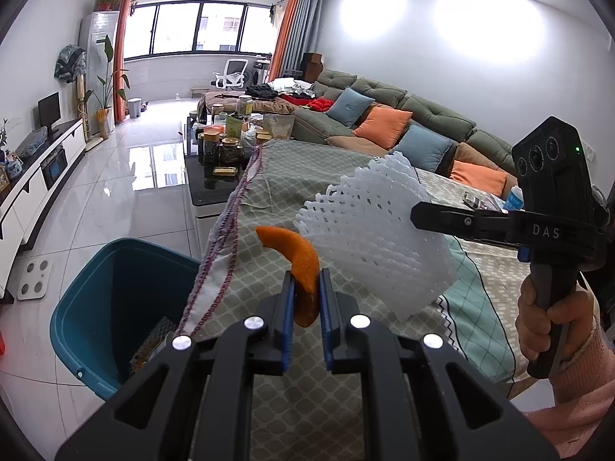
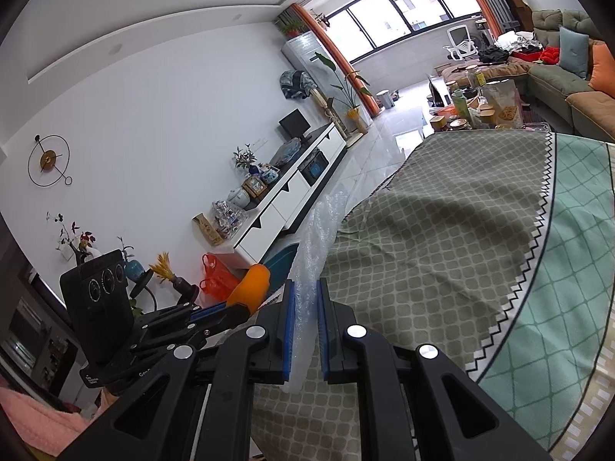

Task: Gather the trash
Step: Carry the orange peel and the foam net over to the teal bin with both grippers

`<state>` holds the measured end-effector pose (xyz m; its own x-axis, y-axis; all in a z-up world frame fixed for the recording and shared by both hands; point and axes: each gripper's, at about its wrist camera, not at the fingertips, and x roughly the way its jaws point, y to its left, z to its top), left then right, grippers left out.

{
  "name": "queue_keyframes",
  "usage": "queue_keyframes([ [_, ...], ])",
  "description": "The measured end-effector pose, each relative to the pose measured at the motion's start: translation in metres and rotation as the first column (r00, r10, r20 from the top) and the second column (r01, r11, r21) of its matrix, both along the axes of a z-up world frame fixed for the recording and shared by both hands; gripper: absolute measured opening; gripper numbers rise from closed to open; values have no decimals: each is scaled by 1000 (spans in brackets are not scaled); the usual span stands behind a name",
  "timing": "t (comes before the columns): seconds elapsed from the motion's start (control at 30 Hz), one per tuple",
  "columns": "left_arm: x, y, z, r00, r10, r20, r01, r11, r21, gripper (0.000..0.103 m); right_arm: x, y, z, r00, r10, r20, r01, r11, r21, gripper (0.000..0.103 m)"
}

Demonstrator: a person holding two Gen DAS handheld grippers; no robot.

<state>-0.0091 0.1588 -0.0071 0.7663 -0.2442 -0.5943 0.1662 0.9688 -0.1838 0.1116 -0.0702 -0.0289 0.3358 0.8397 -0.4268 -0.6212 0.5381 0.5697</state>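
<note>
The blue bin stands on the floor just off the edge of the cloth-covered worktop, and everything is placed from it. The left claw is clamped on a curved orange peel, held above the worktop's edge beside the bin, so it is the nearer claw; the bin's mouth lies down and to that claw's left. The right claw is pinched on a white foam net, which hangs farther over the worktop (its open end fans away from the bin). In the right wrist view the net runs lengthwise between the pads. Judging from this, the peel should drop first.
</note>
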Motion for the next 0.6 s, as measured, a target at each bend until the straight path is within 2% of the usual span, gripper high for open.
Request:
queue_keyframes([
  [0.6,-2,11,-1,998,58,0,-58,998,8,13,7,32,4,998,58,6,-58,998,-8,11],
])
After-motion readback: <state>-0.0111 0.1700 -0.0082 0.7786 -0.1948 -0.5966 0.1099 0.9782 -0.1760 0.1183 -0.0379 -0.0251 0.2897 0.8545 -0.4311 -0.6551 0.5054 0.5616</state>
